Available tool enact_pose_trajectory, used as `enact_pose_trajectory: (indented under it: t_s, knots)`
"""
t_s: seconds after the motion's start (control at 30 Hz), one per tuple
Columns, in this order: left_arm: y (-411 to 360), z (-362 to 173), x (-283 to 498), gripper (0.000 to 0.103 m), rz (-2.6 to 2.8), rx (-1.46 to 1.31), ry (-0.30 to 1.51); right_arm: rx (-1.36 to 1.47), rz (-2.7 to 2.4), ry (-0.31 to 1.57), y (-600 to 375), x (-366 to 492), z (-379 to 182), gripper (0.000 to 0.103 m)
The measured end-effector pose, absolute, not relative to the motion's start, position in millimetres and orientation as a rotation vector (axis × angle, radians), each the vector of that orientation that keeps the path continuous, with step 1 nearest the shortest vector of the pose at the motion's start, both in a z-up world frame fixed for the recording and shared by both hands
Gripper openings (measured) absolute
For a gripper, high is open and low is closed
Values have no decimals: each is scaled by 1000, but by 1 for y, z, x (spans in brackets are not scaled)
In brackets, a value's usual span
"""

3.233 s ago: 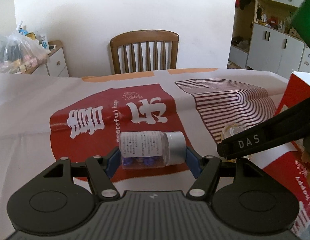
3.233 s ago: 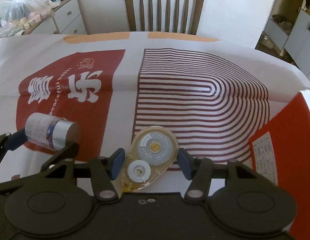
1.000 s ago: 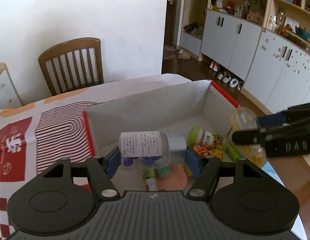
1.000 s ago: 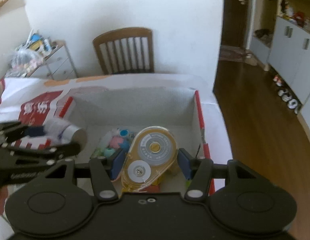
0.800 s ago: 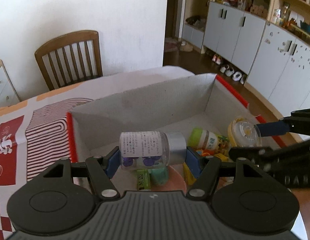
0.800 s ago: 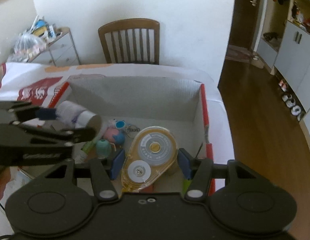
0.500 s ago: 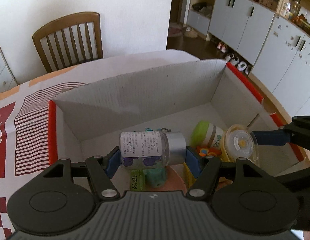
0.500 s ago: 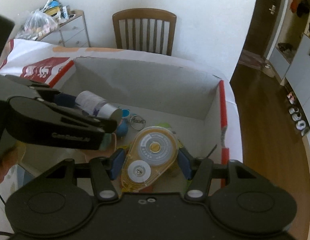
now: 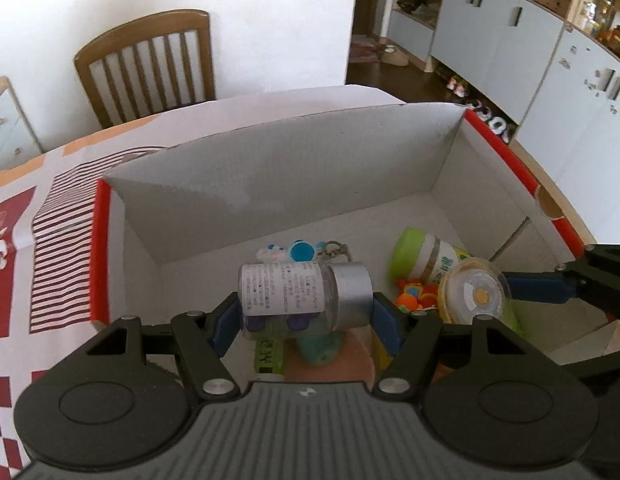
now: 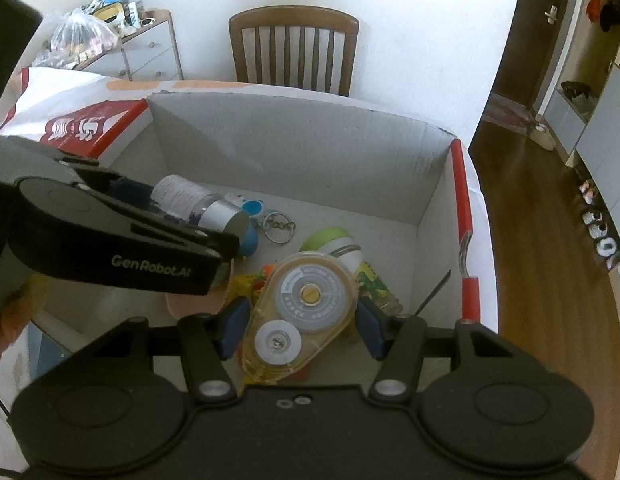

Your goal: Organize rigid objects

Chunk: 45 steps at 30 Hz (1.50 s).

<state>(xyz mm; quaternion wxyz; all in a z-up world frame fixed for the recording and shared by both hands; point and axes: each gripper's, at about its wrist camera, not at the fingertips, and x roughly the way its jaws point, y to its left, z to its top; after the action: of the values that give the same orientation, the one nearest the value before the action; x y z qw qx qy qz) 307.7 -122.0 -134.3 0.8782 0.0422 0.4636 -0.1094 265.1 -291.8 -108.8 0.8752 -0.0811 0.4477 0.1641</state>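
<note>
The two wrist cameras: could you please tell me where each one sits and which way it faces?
Left wrist: sits behind the left gripper, looking down into the red-edged cardboard box; its gripper holds a clear silver-capped pill bottle.
Right wrist: sits behind the right gripper, facing down into that box from its right; its gripper holds a translucent yellow correction-tape dispenser.
Shared: box, both held items, green-capped bottle, wooden chair.
</note>
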Motion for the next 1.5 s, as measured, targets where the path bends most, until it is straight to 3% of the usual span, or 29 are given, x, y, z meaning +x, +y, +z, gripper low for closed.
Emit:
enact_pose_trajectory:
  t_s: [1.03,1.1,1.5]
  knots:
    - [-98,-60,220,73,-235,-13,781,-53,385,747,-317,208,-44,78]
    - [-92,-54,212,78,-239,-20,757,-41,388,730,-317,202,-39,81]
    - [-71,-29,164,82,-244,-20,640,-31,434,591,-305,160,-9,103]
